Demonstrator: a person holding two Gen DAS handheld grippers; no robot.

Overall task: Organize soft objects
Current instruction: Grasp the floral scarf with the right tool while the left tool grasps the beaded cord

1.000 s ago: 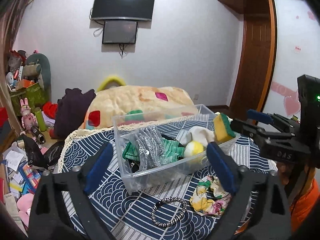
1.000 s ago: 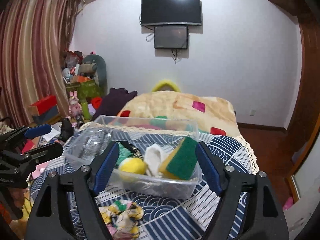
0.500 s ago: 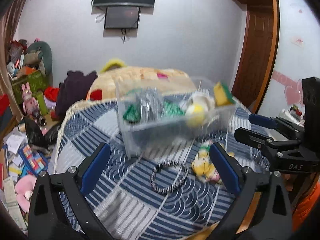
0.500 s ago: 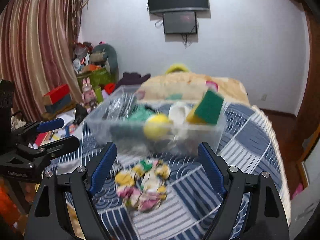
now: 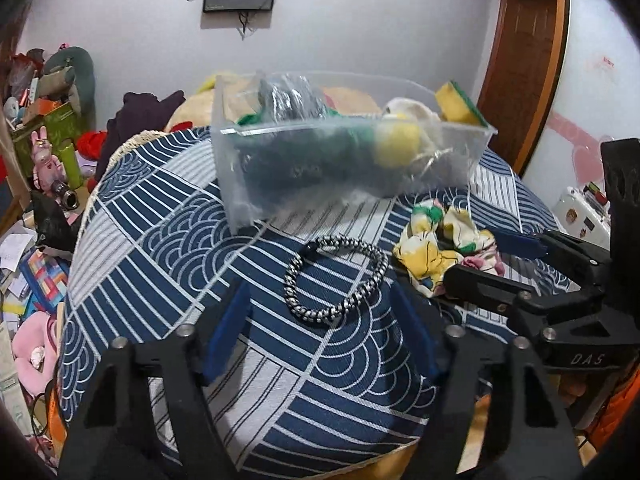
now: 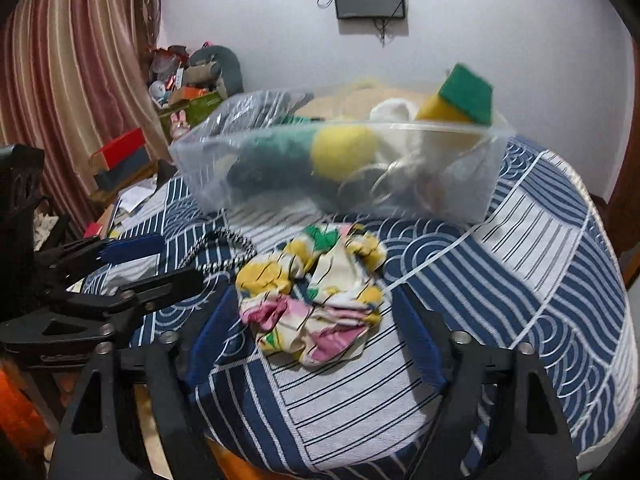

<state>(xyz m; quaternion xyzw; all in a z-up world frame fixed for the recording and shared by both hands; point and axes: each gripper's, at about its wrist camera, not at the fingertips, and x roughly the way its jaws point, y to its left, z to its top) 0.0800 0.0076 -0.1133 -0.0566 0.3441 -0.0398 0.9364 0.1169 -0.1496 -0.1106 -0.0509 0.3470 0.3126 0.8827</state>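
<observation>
The left gripper (image 5: 320, 320) is held with jaws wide apart around a braided bracelet (image 5: 335, 278) lying on the blue patterned cloth (image 5: 160, 264). The right gripper (image 6: 316, 332) is likewise spread, straddling a floral scrunchie (image 6: 316, 296). Behind both, a clear plastic bin (image 5: 348, 168) is seen holding a sponge (image 6: 460, 96), a yellow ball (image 6: 344, 152) and other soft items.

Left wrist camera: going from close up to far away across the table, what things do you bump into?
left gripper → braided bracelet → clear plastic bin, with the floral cloth off to the right.
</observation>
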